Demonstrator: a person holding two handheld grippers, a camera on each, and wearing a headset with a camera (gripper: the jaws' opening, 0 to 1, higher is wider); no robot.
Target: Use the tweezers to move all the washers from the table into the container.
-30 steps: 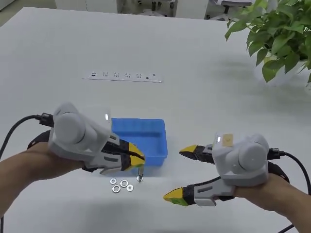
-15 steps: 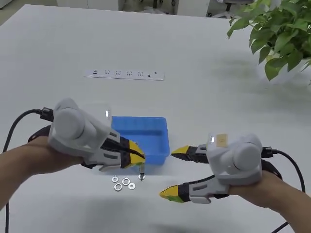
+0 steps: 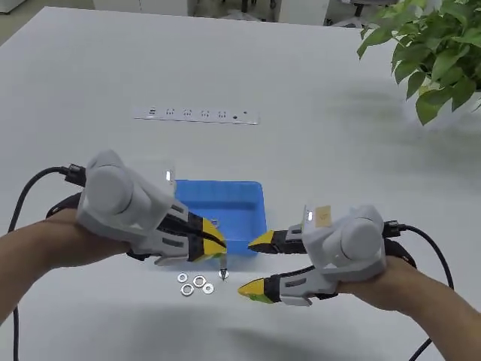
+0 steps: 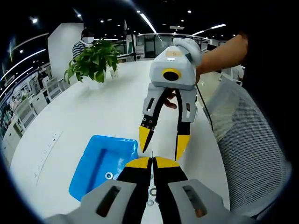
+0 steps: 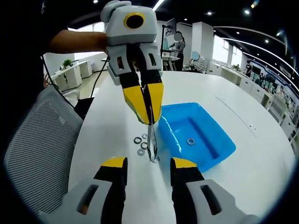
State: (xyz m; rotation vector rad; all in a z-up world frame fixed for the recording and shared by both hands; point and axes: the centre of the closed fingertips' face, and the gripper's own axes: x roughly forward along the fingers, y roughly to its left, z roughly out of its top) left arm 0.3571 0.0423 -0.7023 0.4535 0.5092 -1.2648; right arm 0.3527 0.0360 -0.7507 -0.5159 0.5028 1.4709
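Note:
My left gripper [image 3: 213, 245] is shut on thin metal tweezers [image 3: 222, 269], which point down to the white table just in front of the blue container [image 3: 240, 197]. Their tips [image 5: 153, 157] rest at a washer [image 5: 154, 160]. Several more washers [image 3: 197, 284] lie loose on the table to the tweezers' left, and they appear again as washers [image 5: 141, 144] in the right gripper view. One washer [image 5: 190, 141] lies inside the container [image 5: 212, 135]. My right gripper [image 3: 254, 265] is open, its yellow jaws either side of the tweezers' tip without touching it.
A white power strip [image 3: 195, 115] lies flat further back on the table. A potted plant [image 3: 436, 53] stands at the far right. A mesh chair [image 4: 252, 144] sits by the table's near edge. Cables trail from both grippers.
My right gripper has moved left, closer to the tweezers and the container's front corner. The left gripper with the tweezers has barely moved.

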